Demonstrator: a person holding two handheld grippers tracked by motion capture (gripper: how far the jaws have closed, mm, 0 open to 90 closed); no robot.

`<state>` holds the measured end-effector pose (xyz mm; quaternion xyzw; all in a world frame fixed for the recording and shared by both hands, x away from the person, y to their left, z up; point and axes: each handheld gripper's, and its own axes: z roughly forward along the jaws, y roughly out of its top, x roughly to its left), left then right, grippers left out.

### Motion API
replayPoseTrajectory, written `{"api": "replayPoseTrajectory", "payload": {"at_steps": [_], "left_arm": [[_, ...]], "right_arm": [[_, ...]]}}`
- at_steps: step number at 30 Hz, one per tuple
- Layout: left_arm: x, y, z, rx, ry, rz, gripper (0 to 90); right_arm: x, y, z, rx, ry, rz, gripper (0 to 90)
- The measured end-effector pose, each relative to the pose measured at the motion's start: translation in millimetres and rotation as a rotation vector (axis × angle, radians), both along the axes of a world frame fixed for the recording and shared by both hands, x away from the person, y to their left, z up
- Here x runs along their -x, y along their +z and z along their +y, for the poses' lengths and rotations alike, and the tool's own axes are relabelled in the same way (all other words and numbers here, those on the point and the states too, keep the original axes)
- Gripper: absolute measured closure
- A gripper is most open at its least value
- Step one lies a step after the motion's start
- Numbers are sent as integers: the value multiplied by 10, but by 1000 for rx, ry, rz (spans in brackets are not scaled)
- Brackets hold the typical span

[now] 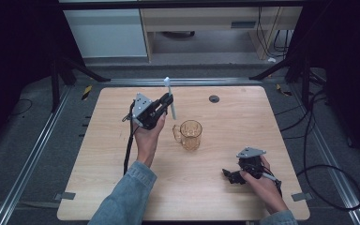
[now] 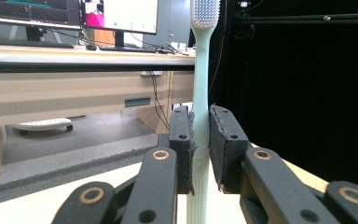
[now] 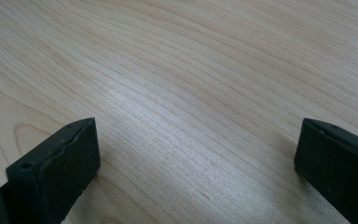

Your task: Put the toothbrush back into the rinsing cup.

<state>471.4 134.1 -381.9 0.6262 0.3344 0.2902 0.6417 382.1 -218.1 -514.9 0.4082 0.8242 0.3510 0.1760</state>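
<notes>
No readable brand or writing on anything; the monitor text in the left gripper view is too small to make out.

Amber glass mug [image 1: 190, 134] stands upright near the table [image 1: 243, 117] centre, handle to its left; looks empty, though hard to be sure from above.

Left gripper [image 1: 167, 101] is held up just left of and beyond the mug, jaws clamped on a pale green toothbrush [image 1: 170, 97]. In the left gripper view the toothbrush [image 2: 201, 93] stands about upright btwn the pads [image 2: 182, 144], bristle head at top, handle running down below them.

Right gripper [image 1: 228, 175] sits low at near right, well apart from the mug, jaws spread wide w/ bare wood [image 3: 191, 93] btwn them, gripping nothing.

Small dark round disc [image 1: 214, 98] on the far side of the table.
</notes>
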Motion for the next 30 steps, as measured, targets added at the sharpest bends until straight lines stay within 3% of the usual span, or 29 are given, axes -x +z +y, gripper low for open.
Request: {"api": "replayPoseTrajectory", "payload": {"at_steps": [30], "left_arm": [[73, -143, -40, -21, -24, 10, 791]], "right_arm": [[0, -1, 0, 2, 4, -2, 4]]}}
